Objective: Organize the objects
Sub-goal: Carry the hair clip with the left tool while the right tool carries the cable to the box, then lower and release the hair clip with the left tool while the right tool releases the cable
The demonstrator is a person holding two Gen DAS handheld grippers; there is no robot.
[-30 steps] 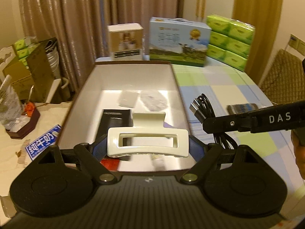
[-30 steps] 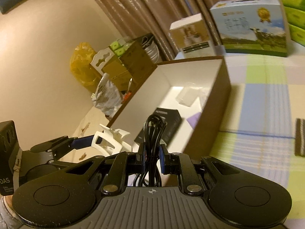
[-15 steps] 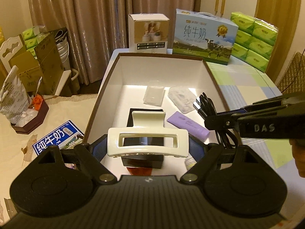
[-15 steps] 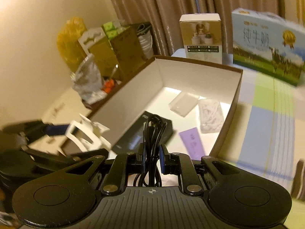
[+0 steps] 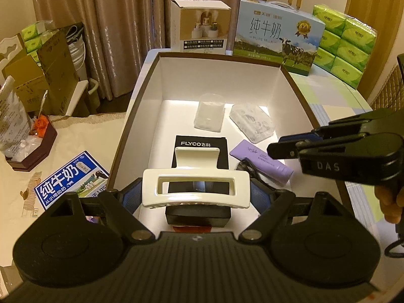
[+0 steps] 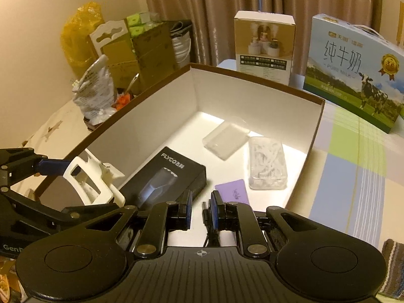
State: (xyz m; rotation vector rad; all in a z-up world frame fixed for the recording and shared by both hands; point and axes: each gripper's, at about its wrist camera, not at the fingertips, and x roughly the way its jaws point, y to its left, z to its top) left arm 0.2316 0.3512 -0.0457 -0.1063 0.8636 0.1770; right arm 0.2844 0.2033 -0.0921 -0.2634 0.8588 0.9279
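My left gripper (image 5: 195, 192) is shut on a cream hair claw clip (image 5: 195, 189) and holds it above the near end of the open white-lined box (image 5: 219, 75). The clip also shows in the right wrist view (image 6: 91, 179). My right gripper (image 6: 201, 213) is open over the box's near right corner. The black cable (image 5: 248, 170) lies in the box below it, partly hidden behind the fingers (image 6: 208, 217). Inside the box lie a black FLYCO box (image 5: 199, 161), a purple card (image 5: 262, 161) and two clear plastic cases (image 5: 209, 115).
A milk carton box (image 5: 277, 43), a small product box (image 5: 200, 29) and green tissue packs (image 5: 346, 43) stand behind the box. A blue milk flyer (image 5: 68, 176) lies to the left. A striped cloth (image 6: 394, 260) lies on the checked tablecloth at the right.
My right gripper has opened and let go of the black cable, which now lies in the box. Both grippers have risen over the box; the left still holds the clip.
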